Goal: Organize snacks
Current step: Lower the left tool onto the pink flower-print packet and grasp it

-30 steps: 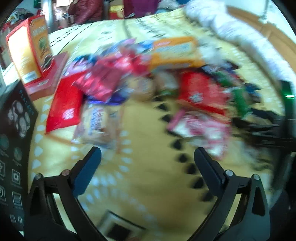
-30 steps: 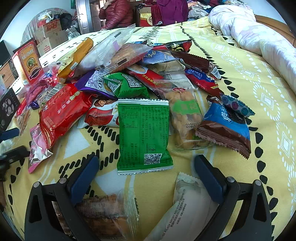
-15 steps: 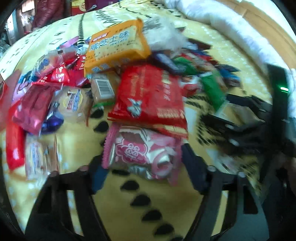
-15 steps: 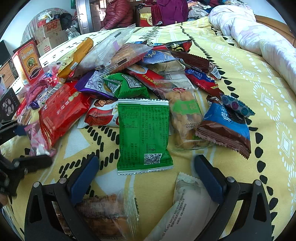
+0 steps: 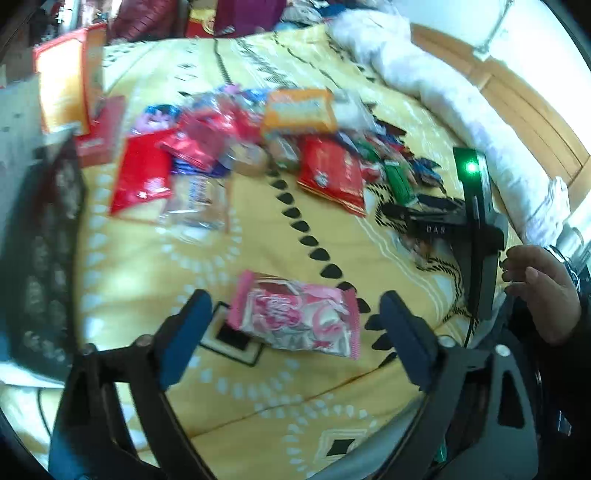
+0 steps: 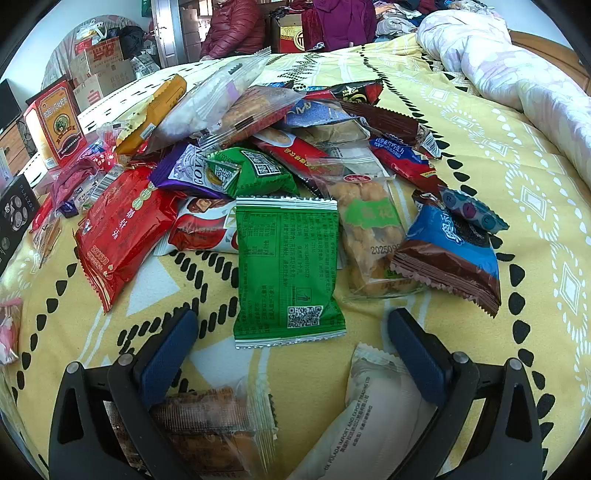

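A pink-and-white snack packet (image 5: 295,319) lies alone on the yellow bedspread (image 5: 258,406), set apart from the snack pile (image 5: 258,147). My left gripper (image 5: 293,299) straddles it, jaws opening, with a gap between each blue pad and the wrapper. My right gripper (image 6: 291,314) stands open low over the bed; a green packet (image 6: 286,266) lies just ahead between its fingers, untouched. A white packet (image 6: 369,413) and a clear biscuit packet (image 6: 207,421) lie under it. In the left wrist view the right gripper (image 5: 424,218) shows at the pile's right side, a hand (image 5: 546,291) behind it.
An orange box (image 5: 62,81) and a black box (image 5: 44,229) stand at the bed's left edge. A rolled pale quilt (image 6: 517,74) lies along the right, by a wooden headboard (image 5: 517,96). Seated people (image 6: 236,26) and cardboard boxes (image 6: 99,62) are beyond the far edge.
Half a second ago my left jaws were closed in around the pink packet at the pile. Now they are wide, and the packet lies on bare bedspread nearer me. The right gripper has not moved.
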Demonstrator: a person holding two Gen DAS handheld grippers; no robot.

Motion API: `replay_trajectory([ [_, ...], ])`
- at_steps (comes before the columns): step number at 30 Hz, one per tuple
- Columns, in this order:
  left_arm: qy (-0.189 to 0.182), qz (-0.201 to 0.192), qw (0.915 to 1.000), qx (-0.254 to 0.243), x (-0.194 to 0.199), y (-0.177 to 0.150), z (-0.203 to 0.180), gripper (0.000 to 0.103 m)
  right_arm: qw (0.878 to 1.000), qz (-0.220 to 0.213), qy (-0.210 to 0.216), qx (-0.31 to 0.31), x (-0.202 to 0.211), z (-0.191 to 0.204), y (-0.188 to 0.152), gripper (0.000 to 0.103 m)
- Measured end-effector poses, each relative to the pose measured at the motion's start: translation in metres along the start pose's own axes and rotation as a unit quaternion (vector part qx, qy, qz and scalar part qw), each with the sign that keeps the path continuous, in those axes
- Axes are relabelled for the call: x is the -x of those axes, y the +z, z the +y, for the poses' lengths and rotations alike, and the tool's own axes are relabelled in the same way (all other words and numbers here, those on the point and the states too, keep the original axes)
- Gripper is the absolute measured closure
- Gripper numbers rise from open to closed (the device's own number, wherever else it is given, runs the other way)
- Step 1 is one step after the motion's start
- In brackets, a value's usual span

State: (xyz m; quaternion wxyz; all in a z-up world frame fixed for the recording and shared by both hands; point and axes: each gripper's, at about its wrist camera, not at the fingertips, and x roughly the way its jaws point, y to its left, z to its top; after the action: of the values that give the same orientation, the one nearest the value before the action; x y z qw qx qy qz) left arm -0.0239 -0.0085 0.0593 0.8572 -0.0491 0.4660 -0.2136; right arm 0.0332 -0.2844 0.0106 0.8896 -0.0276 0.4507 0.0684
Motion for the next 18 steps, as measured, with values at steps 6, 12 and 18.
replay_trajectory([
  [6,-0.031,0.024,0.9980,0.049,0.010,-0.001,0.007,0.016,1.000,0.000,0.000,0.000,0.000,0.000,0.000,0.000],
  [12,-0.032,0.037,0.9975,0.051,0.011,-0.009,0.001,0.016,1.000,0.000,0.000,0.000,0.000,0.000,0.000,0.000],
  [18,-0.058,0.042,0.9945,0.076,0.012,-0.012,-0.004,0.017,1.000,0.000,0.000,0.000,0.000,0.000,0.000,0.000],
])
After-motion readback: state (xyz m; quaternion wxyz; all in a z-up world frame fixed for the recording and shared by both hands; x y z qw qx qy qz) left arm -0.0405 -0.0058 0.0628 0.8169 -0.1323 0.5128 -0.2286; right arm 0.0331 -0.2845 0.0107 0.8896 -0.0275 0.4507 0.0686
